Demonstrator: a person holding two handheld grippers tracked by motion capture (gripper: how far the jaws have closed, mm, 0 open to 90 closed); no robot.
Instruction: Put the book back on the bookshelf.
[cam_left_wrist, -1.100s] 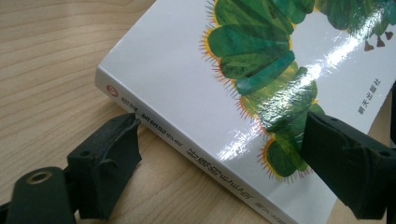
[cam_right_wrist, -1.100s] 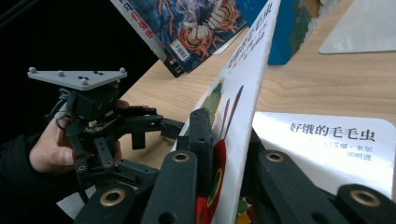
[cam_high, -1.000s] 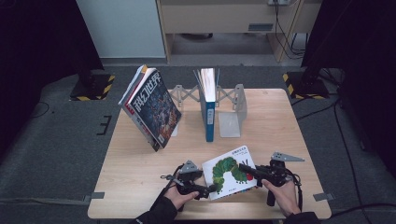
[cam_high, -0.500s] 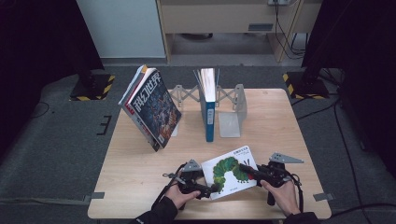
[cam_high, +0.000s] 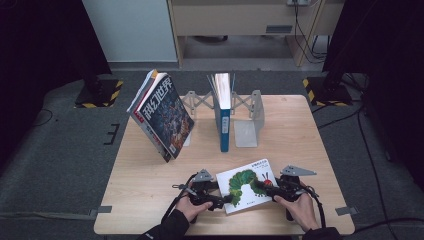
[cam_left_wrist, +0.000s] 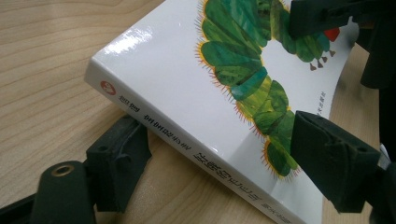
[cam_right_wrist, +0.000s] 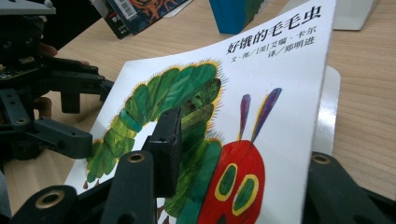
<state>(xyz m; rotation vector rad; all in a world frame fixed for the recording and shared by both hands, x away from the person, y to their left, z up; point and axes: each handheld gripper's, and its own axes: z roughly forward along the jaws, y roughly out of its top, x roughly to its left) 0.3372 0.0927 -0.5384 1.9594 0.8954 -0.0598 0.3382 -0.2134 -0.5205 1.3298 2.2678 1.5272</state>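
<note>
Left claw (cam_high: 226, 199) has just been closing: jaws straddle the spine edge of the caterpillar book (cam_high: 248, 184), not visibly pinching. Right claw (cam_high: 262, 188) clamps the cover's far edge, lifting it off the tabletop (cam_high: 150, 190). Two-handed pickup looks imminent.

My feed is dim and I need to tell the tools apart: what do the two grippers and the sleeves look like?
Both are black handheld tools. The left gripper and the right gripper each carry a grey three-cornered plate on top and trail a black cable. Their fingers are chunky matte black blocks on linkage arms with brass-coloured pivot rivets. Both sleeves are dark.
</note>
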